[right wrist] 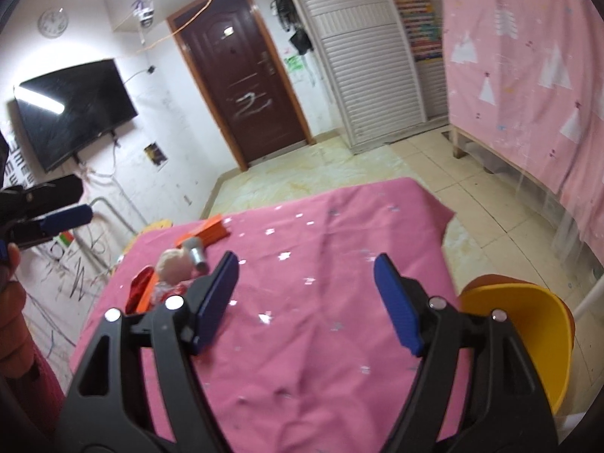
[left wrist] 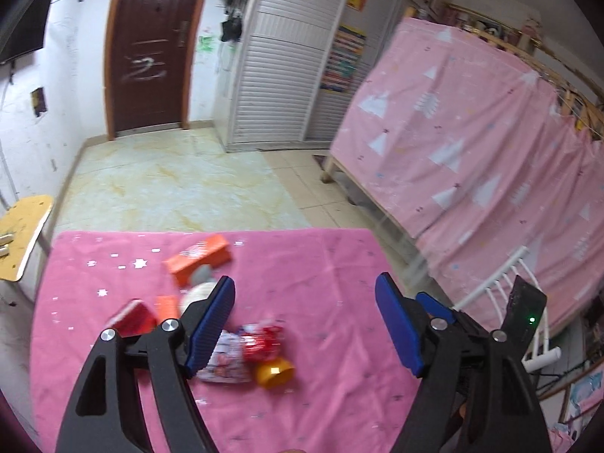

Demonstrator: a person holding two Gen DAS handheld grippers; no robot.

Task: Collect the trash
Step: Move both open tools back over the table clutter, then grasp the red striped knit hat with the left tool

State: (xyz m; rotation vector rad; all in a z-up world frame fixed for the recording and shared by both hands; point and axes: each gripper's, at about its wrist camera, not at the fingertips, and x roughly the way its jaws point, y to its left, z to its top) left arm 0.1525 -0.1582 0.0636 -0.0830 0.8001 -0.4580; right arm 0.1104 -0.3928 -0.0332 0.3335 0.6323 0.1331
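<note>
Trash lies in a loose cluster on the pink starred cloth [left wrist: 321, 283] covering the worktop, and everything here is placed against that cloth. Toward its left part, in the left wrist view, sits a red packet [left wrist: 134, 315], then an orange box [left wrist: 198, 256] nearer the far edge, with a pale crumpled wad [left wrist: 198, 292] just in front of the box. Closer to the middle lie a printed white wrapper [left wrist: 226, 358], a red foil wrapper [left wrist: 262, 341] touching it, and a small yellow cup [left wrist: 275, 372] on its side just beside both. The left claw [left wrist: 304, 324] hangs above the cloth's near half with jaws wide apart and nothing between them. Over the cloth's near right part, the right claw [right wrist: 305, 300] is likewise open and empty, only bare cloth showing between its blue pads. Past the cloth's right edge stands a yellow bin [right wrist: 528, 332], its orange rim blurred.
</note>
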